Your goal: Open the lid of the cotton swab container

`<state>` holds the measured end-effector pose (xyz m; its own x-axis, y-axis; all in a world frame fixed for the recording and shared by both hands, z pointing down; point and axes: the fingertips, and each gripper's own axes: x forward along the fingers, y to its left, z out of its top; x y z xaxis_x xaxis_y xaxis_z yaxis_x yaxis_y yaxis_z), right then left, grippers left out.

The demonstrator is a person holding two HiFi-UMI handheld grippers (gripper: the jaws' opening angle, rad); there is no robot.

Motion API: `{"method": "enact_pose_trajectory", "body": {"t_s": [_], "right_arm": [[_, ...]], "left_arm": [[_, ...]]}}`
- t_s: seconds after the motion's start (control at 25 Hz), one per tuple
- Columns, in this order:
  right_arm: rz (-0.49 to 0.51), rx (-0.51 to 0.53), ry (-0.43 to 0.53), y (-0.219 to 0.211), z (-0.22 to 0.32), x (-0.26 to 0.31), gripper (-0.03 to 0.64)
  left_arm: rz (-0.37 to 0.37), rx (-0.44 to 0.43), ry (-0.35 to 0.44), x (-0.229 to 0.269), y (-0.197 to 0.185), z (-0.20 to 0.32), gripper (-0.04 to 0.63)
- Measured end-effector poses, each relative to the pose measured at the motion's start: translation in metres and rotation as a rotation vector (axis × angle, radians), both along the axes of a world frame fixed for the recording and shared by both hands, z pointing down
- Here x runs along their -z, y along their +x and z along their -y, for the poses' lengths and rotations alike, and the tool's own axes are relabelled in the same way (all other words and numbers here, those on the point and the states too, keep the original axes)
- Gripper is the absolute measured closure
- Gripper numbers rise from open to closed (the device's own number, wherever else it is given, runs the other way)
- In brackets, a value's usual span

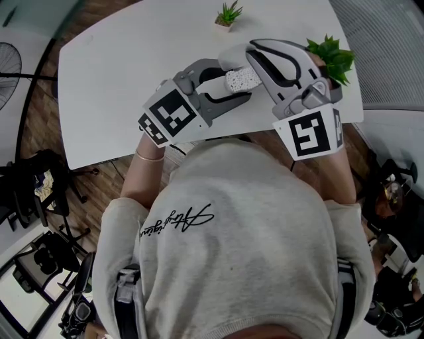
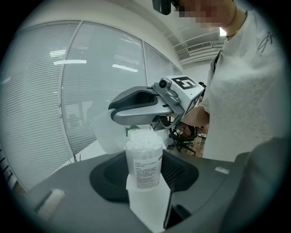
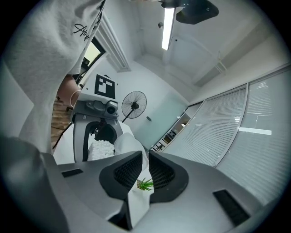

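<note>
A clear cotton swab container (image 2: 144,159) with a printed label, packed with white swabs, stands upright between the jaws of my left gripper (image 2: 145,182), which is shut on its body. In the head view the container (image 1: 240,79) is held above the white table's near edge. Its translucent white lid (image 2: 109,134) stands off the top, up and to the left of the mouth, and the swabs lie bare. My right gripper (image 3: 145,170) is shut on the lid's edge (image 3: 129,143), its jaws nearly together. Seen from the head, the right gripper (image 1: 252,53) reaches in from the right.
On the white table (image 1: 132,79) a small potted plant (image 1: 227,16) stands at the far edge. A larger green plant (image 1: 331,56) sits right behind the right gripper. A fan (image 1: 6,69) and office chairs (image 1: 26,192) stand on the floor to the left.
</note>
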<state>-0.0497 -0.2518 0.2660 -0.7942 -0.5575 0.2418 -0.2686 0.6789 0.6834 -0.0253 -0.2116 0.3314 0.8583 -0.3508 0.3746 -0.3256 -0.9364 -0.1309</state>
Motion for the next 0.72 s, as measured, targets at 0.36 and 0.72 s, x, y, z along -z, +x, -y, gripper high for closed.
{"method": "enact_pose_trajectory", "body": {"t_s": [0.36,0.72], "right_arm": [[0.023,0.008,-0.027,0.005,-0.003,-0.001,0.557],[0.035,0.017,-0.047,0.008,-0.004,-0.003,0.545]], "left_arm": [[-0.005,0.033,-0.005,-0.003,-0.003,0.007,0.408],[-0.015,0.072,-0.006,-0.001,-0.009,0.015,0.41]]}}
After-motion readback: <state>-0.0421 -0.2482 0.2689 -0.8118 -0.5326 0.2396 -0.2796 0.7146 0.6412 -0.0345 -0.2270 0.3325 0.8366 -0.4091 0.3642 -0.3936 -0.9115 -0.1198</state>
